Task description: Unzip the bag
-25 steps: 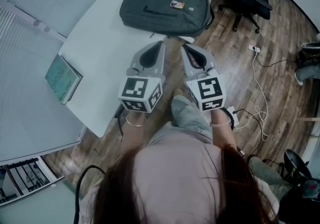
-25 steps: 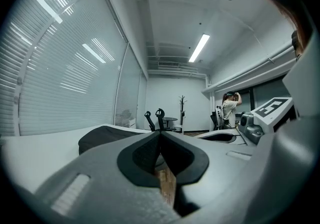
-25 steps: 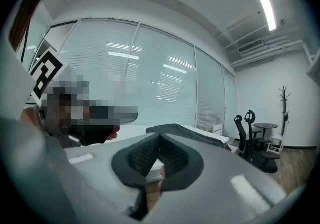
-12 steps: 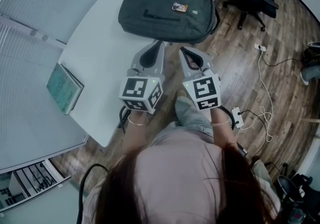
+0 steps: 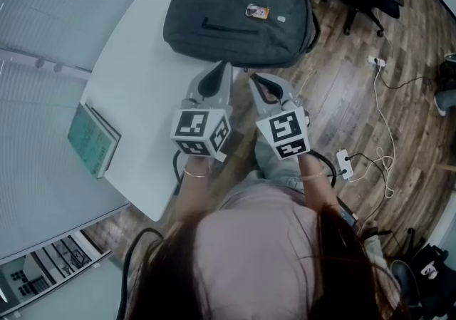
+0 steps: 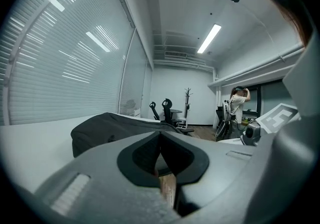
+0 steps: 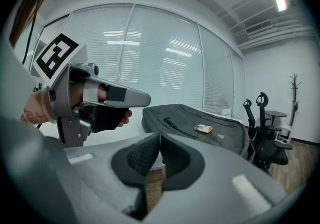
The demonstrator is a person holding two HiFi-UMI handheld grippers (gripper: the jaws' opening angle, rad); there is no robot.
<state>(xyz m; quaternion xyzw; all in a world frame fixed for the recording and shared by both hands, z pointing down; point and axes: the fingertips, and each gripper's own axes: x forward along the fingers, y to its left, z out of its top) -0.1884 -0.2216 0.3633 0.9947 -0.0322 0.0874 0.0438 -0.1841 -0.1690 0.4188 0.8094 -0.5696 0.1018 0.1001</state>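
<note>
A book (image 5: 94, 140) lies on the white bench (image 5: 142, 90), well off to the left of the left tool (image 5: 226, 64). That tool is closed tight. Its two jaws touch and it holds nothing. The bag (image 5: 239, 19) lies flat on the bench just in front of it, near but not touched.

The right tool (image 5: 251, 78) is just beside the left one. Its jaws are pressed together too, with nothing in them. The bag is in front of it and a bit to its left.

I think this is the reach step. The bag looks all zipped up and the zip work has not begun. A short dark zip line (image 5: 217, 24) shows on top of the bag, but I cannot see a pull tab.

Next, the tools need to open. One should hold the bag so it does not slide. The other must find the small pull tab and pinch it. That tab is tiny, so the aim must be good.
</note>
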